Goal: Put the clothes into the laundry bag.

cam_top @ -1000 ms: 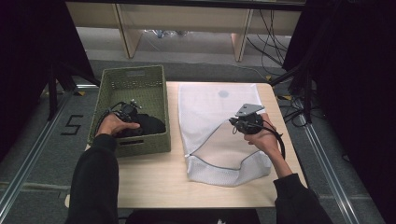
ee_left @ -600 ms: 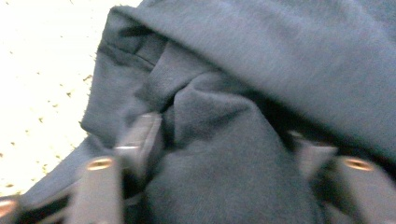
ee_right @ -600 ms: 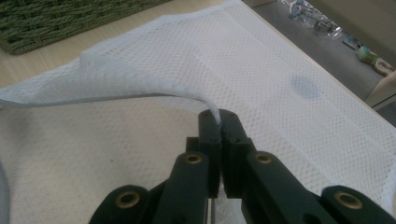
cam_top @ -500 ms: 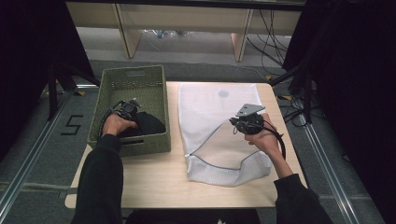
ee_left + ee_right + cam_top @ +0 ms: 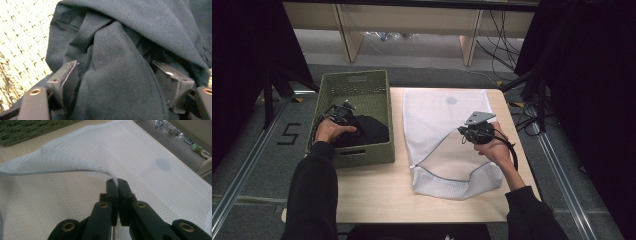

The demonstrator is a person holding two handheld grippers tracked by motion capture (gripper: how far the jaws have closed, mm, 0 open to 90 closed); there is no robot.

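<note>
The right claw [image 5: 117,185] rises from the bottom of the right gripper view with its two black jaws pressed together on the edge of a white mesh bag [image 5: 140,157]. The pinched edge lifts off the lower layer and runs away to the left as a raised, curving flap, leaving an opening beneath it. The rest of the mesh lies flat across the wooden desk [image 5: 27,146]. A faint grey round mark shows through the mesh at the right. A green woven basket [image 5: 27,128] sits at the upper left corner.
</note>
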